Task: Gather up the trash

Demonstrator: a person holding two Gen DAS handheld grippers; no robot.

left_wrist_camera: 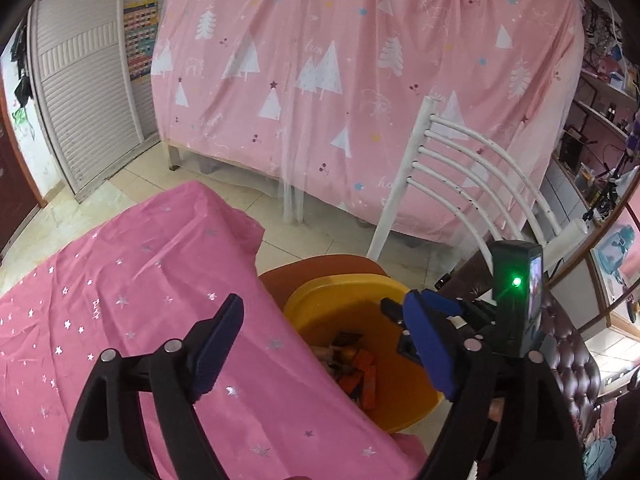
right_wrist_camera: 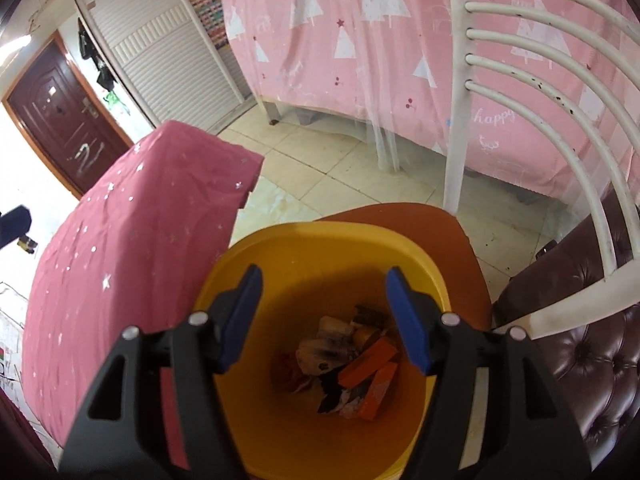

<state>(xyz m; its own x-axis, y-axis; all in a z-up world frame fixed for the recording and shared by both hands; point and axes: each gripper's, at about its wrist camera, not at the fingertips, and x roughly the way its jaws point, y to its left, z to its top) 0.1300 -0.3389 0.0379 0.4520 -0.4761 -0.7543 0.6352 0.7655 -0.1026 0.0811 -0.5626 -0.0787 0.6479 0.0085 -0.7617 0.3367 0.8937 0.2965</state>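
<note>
A yellow bin [right_wrist_camera: 320, 234] stands on the floor beside the table, with several wrappers and orange packets [right_wrist_camera: 352, 364] heaped at its bottom. My right gripper [right_wrist_camera: 326, 314] hangs open right over the bin's mouth, with nothing between its blue pads. In the left wrist view the same bin [left_wrist_camera: 340, 292] shows past the table's edge, its trash [left_wrist_camera: 358, 368] partly hidden. My left gripper [left_wrist_camera: 326, 340] is open and empty, one finger over the pink cloth and the other over the bin. The right gripper's black body with a green light [left_wrist_camera: 516, 282] is just to its right.
A table under a pink star-print cloth [left_wrist_camera: 140, 300] sits left of the bin. An orange-brown stool top [right_wrist_camera: 400, 216] lies behind the bin. A white slatted chair [right_wrist_camera: 520, 80] and a brown tufted seat [right_wrist_camera: 580, 340] stand to the right. Beyond them is tiled floor [right_wrist_camera: 320, 168] and a pink-draped bed [left_wrist_camera: 360, 80].
</note>
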